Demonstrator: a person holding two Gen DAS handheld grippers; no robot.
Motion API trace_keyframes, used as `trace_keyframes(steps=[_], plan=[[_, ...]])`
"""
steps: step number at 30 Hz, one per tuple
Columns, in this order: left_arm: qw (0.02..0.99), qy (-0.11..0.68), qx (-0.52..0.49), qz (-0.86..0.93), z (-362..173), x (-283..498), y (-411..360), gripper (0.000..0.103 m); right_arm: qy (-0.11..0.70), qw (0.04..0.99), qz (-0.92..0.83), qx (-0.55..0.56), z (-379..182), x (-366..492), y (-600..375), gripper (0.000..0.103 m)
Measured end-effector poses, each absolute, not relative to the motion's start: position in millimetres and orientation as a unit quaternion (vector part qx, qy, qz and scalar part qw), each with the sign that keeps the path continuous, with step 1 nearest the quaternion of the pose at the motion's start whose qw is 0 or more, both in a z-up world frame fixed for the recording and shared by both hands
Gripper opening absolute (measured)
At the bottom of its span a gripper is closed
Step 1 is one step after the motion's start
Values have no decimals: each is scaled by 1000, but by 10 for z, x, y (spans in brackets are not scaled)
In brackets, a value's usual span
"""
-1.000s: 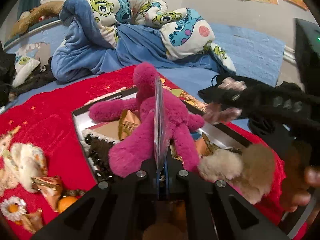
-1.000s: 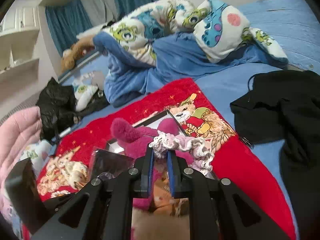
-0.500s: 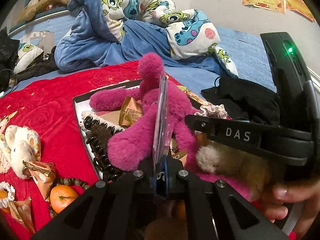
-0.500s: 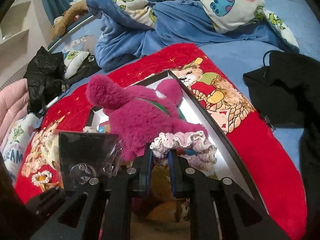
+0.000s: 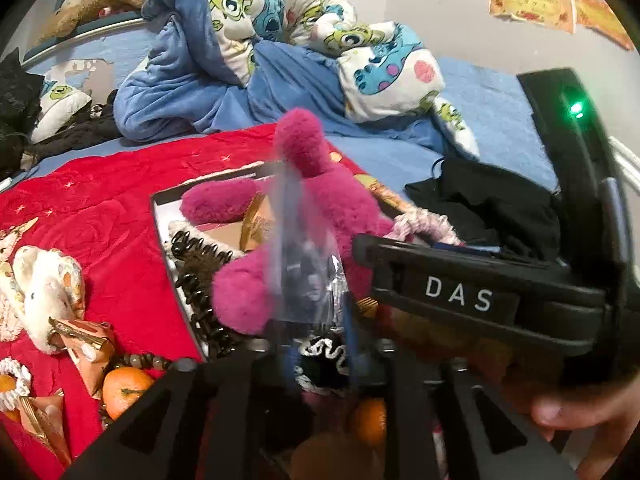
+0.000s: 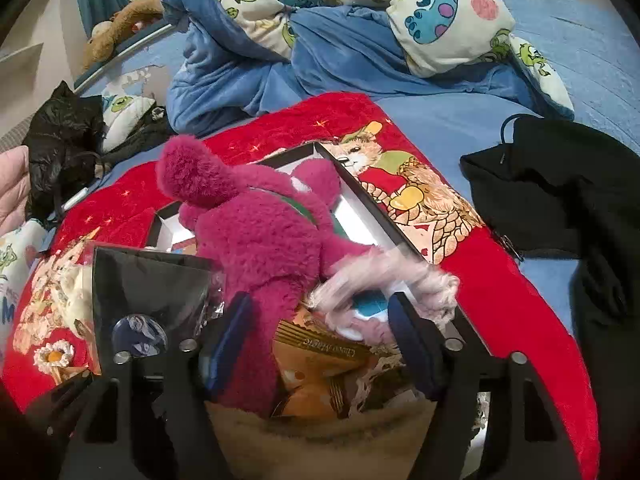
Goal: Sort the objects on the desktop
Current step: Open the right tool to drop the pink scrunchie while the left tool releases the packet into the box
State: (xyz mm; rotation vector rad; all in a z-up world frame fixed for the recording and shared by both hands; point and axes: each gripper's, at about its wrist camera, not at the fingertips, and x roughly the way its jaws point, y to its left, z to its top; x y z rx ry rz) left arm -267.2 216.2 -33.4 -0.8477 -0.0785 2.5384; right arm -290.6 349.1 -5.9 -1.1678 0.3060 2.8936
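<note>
Releasing their loads over the tray (image 6: 362, 190), the right hand-held gripper (image 6: 320, 332) opens off a pink scrunchie (image 6: 384, 276) at 2 o'clock of the magenta plush (image 6: 260, 236), the left hand-held gripper (image 5: 316, 344) opens around a clear packet (image 5: 304, 276); next, likely, both withdraw for remaining clutter.

The tray (image 5: 160, 216) is viewed closely and obliquely downward by 2 wrist cameras; the magenta plush (image 5: 320, 216) (image 6: 264, 240) is shared by both.

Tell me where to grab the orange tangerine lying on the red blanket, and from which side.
Take the orange tangerine across its round middle, coming from above. Judging by the left wrist view, a folded paper packet and dark beads crowd its far side on the red blanket, so a level approach looks blocked.
</note>
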Motion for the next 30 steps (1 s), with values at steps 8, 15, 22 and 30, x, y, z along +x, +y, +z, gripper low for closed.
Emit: trace_keyframes(steps=[8,15,22,30], plan=[[206,-38,-312,927,-305,-2661,2049,103,117,0,925,-361,31,-2863,3552,101],[203,-38,-301,931,-255,-2664,2011,103,122,-7,925,-360,36,-2863,3511,102],[213,-33,-300,929,-259,-2624,2041,103,116,-11,927,-357,67,-2815,3496,103],[212,-37,-296,930,-198,-2604,2007,103,107,-17,936,-336,253,-2703,3420,103]])
